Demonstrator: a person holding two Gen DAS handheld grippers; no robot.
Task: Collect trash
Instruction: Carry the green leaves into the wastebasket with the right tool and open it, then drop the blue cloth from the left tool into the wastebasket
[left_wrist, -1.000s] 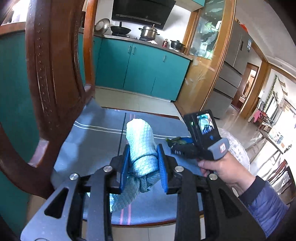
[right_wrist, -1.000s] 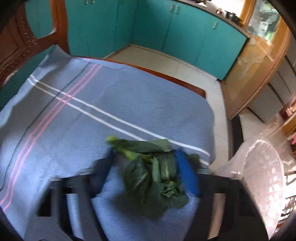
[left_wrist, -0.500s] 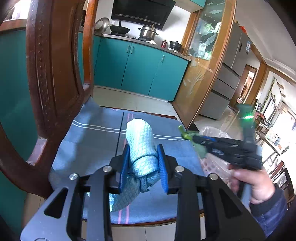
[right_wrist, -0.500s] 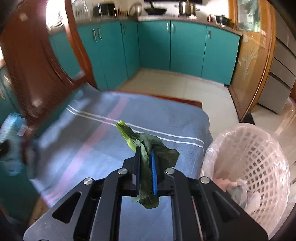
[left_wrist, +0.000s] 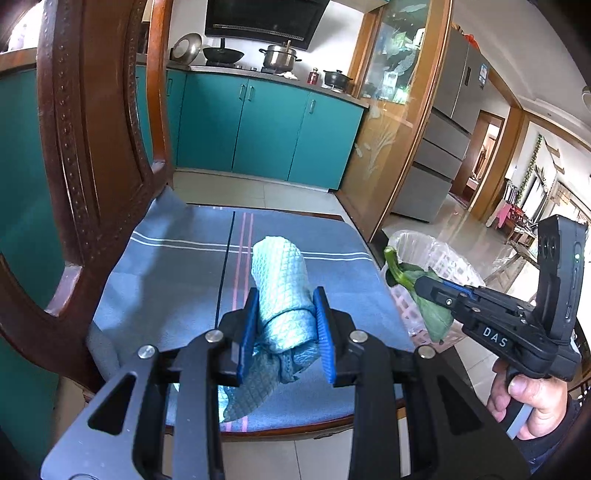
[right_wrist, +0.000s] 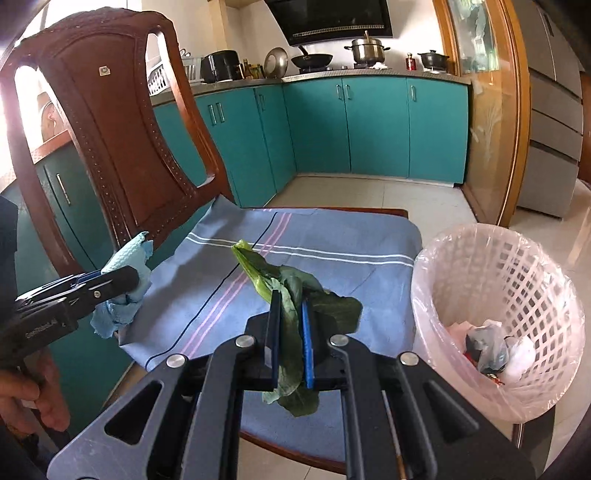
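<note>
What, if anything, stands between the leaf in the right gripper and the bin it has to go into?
Nothing visible does. The right gripper holds the leaf above the chair's cloth, and the bin stands open-topped just beside the seat, with open air between them.

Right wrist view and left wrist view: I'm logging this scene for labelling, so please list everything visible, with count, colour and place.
vegetable leaf: one, green, clamped in the right hand-held gripper above the chair seat
cloth: one, light blue, rolled, clamped in the left hand-held gripper
trash basket: one, pink lattice with a clear liner, on the floor right of the chair, trash inside
chair: one, dark brown wood, carved back
seat cover: one, blue with white and pink stripes, on the chair seat
cabinets: a row, teal, along the far wall
pots and pans: several, metal and black, on the counter
fridge: one, grey, far right
left hand-held gripper: one, black with blue pads
right hand-held gripper: one, black with blue pads
</note>
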